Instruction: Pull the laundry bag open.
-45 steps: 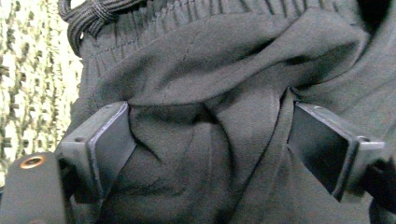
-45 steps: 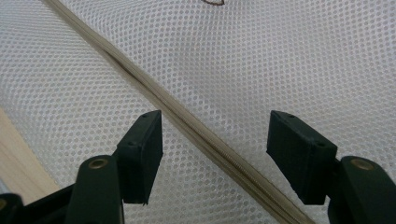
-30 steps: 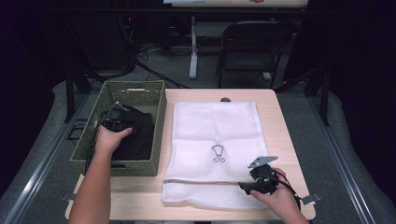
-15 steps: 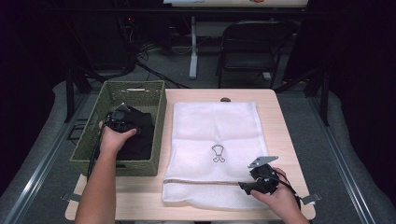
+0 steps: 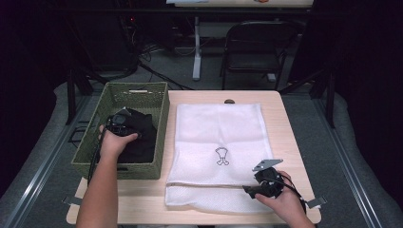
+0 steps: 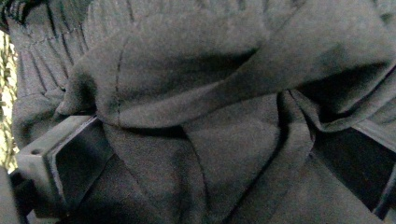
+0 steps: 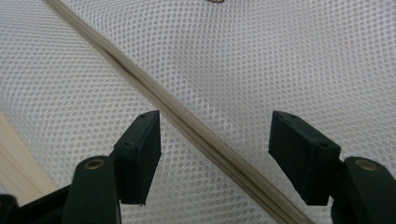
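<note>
**A:** Where does the dark garment (image 5: 138,135) lie, and what holds it?

**B:** It lies bunched inside the green woven basket (image 5: 157,102), at the left of the worktop (image 5: 280,111). The left hand-held gripper (image 5: 121,124) is down in the basket, on the garment's left part. In the left gripper view the grey-black cloth (image 6: 210,116) is folded between the two jaws and spills over both of them; the jaws stand fairly wide with fabric packed between, so this reads as a pinch on a thick fold, though whether it is firm cannot be told.

**A:** And the white mesh bag (image 5: 218,133)?

**B:** Flat on the worktop just right of the basket, its zipper (image 5: 209,184) running left to right along the near end. The right hand-held gripper (image 5: 254,190) rests at the near right corner of the bag. In the right gripper view its jaws are spread, one either side of the zipper line (image 7: 187,133), gripping nothing.

**A:** Which step is in hand?

**B:** Judged from this layout, taking up the garment for loading into the bag; the bag's mouth looks shut or nearly so.

**A:** What does the next move call for?

**B:** Probably lifting the fold clear of the basket's right wall without losing it, while the right jaws close on the zipper edge to hold or open the mouth
</note>
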### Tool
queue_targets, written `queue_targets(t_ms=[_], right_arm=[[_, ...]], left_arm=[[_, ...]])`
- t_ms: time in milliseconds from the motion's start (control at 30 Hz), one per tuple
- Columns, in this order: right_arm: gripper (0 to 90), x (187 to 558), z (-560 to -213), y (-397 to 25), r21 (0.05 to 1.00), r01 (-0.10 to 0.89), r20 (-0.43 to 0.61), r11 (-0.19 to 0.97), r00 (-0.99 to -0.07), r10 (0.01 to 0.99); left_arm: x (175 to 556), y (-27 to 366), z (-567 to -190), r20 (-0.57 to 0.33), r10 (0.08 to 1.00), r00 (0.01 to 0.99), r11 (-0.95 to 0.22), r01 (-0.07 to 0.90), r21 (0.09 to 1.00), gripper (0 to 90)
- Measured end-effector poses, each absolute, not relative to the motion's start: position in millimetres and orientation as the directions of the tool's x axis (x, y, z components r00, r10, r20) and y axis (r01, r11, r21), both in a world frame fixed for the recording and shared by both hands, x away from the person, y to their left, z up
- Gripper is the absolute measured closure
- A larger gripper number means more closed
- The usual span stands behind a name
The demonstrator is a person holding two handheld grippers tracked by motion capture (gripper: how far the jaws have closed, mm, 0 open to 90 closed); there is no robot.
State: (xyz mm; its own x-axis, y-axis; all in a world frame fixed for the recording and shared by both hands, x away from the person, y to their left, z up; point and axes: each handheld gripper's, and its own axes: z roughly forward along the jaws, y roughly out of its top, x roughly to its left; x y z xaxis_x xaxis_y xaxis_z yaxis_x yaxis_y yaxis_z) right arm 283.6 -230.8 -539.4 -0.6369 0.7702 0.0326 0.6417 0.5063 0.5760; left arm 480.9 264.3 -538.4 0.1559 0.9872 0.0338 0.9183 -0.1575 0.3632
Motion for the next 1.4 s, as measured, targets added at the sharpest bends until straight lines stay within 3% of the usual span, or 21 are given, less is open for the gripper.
queue_targets(t_ms=[1400], right_arm=[[34.2, 284.9, -541.7, -228.7, 0.568, 0.644, 0.039, 0.512, -0.643, 0.765]], left_arm=[[484.0, 263.5, -547.0, 0.002, 0.995, 0.097, -0.092, 0.941, 0.326, 0.0]])
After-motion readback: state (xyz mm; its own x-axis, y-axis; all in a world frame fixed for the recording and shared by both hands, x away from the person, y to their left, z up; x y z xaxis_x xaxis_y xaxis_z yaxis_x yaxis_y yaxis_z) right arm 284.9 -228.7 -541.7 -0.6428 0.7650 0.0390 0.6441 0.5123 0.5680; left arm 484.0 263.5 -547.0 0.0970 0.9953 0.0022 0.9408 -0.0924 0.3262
